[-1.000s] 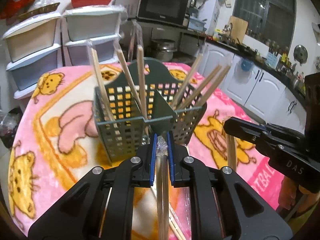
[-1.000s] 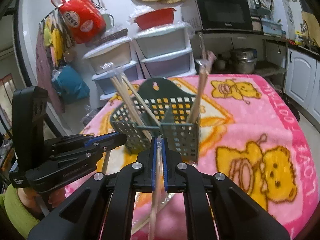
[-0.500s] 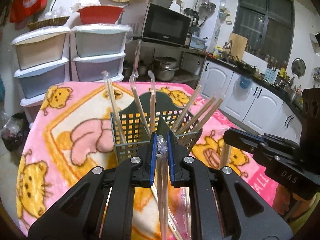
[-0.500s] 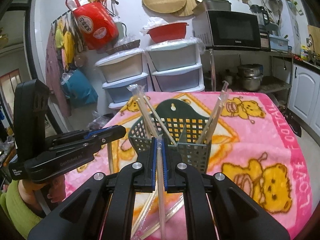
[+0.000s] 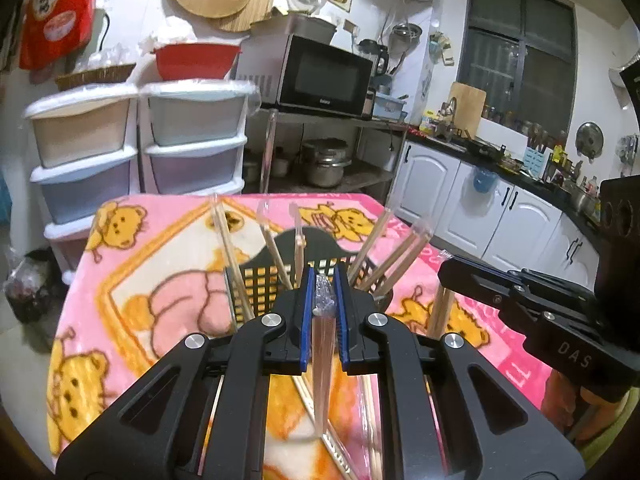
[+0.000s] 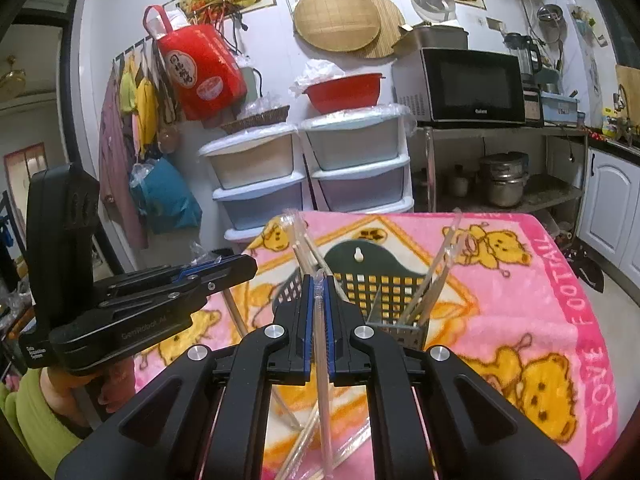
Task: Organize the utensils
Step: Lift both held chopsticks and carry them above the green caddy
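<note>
A dark green mesh utensil basket (image 5: 256,284) stands on the pink bear blanket (image 5: 132,264), with several wrapped chopstick pairs (image 5: 394,256) leaning out of it. My left gripper (image 5: 323,292) is shut on a plastic-wrapped chopstick pair (image 5: 322,364) that hangs down in front of the basket. In the right wrist view my right gripper (image 6: 318,292) is shut on another wrapped chopstick pair (image 6: 322,368), just before the basket (image 6: 384,284). Each gripper shows in the other's view: the right one (image 5: 446,270) and the left one (image 6: 248,266).
More wrapped chopsticks (image 6: 304,436) lie loose on the blanket below the grippers. Stacked plastic drawers (image 6: 308,172) and a microwave (image 6: 472,82) on a rack stand beyond the table's far edge. White cabinets (image 5: 500,216) run along the right. A green sleeve (image 6: 28,412) shows at lower left.
Both grippers have risen with their chopstick pairs and tilted up, so the basket now sits lower and smaller in both views. Both stay shut.
</note>
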A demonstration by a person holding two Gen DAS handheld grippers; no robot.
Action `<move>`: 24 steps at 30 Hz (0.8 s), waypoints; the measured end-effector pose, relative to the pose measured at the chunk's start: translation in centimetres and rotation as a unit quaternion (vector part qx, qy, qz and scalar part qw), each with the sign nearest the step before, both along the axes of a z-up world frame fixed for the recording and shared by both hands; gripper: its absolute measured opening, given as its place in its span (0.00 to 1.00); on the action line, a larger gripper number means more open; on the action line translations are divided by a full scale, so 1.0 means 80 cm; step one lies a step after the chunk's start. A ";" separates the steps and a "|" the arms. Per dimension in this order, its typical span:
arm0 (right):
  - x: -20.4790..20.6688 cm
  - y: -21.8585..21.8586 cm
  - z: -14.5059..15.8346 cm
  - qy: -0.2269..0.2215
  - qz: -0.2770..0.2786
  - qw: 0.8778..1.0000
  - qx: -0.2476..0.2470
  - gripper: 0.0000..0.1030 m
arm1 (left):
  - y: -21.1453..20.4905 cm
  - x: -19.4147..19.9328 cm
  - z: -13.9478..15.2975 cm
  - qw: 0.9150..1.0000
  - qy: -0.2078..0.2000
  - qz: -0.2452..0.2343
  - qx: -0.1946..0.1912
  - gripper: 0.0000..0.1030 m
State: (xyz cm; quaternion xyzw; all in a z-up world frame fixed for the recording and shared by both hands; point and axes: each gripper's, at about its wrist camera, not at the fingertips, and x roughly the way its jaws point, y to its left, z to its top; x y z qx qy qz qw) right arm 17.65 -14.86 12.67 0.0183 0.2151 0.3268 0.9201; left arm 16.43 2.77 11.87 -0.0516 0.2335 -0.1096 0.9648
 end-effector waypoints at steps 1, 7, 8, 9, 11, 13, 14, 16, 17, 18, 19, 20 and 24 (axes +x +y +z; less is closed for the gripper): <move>0.000 0.000 0.003 -0.004 -0.002 1.000 0.001 0.05 | 0.000 -0.001 0.004 1.000 -0.005 0.000 0.000 0.06; 0.003 0.003 0.023 -0.028 -0.008 1.000 0.001 0.05 | 0.000 -0.003 0.027 1.000 -0.028 -0.002 0.003 0.06; 0.003 0.003 0.025 -0.031 -0.009 0.999 0.001 0.05 | 0.000 -0.003 0.031 1.000 -0.031 -0.002 0.005 0.06; 0.004 0.003 0.029 -0.034 -0.009 0.999 0.002 0.05 | -0.001 -0.002 0.035 0.999 -0.034 -0.003 0.008 0.06; 0.004 0.003 0.034 -0.041 -0.009 0.999 0.003 0.05 | -0.003 -0.002 0.041 0.999 -0.041 -0.004 0.014 0.06; 0.005 0.003 0.042 -0.050 -0.010 0.999 0.005 0.05 | -0.004 -0.001 0.048 0.999 -0.047 -0.004 0.017 0.06; 0.006 0.003 0.045 -0.052 -0.010 0.999 0.007 0.05 | -0.003 -0.001 0.052 0.998 -0.052 -0.004 0.018 0.06; 0.007 0.005 0.056 -0.064 -0.011 0.998 0.009 0.05 | -0.001 0.001 0.061 0.998 -0.060 -0.002 0.019 0.06; 0.007 0.005 0.059 -0.068 -0.011 0.998 0.009 0.05 | 0.000 0.001 0.066 0.998 -0.066 -0.001 0.019 0.06; 0.007 0.006 0.064 -0.074 -0.010 0.997 0.010 0.05 | 0.001 0.001 0.072 0.997 -0.071 0.001 0.019 0.06; 0.007 0.007 0.069 -0.079 -0.011 0.997 0.011 0.05 | 0.002 0.001 0.076 0.997 -0.075 0.003 0.020 0.06; 0.009 0.008 0.071 -0.082 -0.011 0.996 0.012 0.05 | 0.004 0.002 0.080 0.997 -0.079 0.005 0.020 0.06; 0.013 0.012 0.086 -0.101 -0.017 0.995 0.019 0.05 | 0.009 0.006 0.095 0.995 -0.092 0.015 0.021 0.06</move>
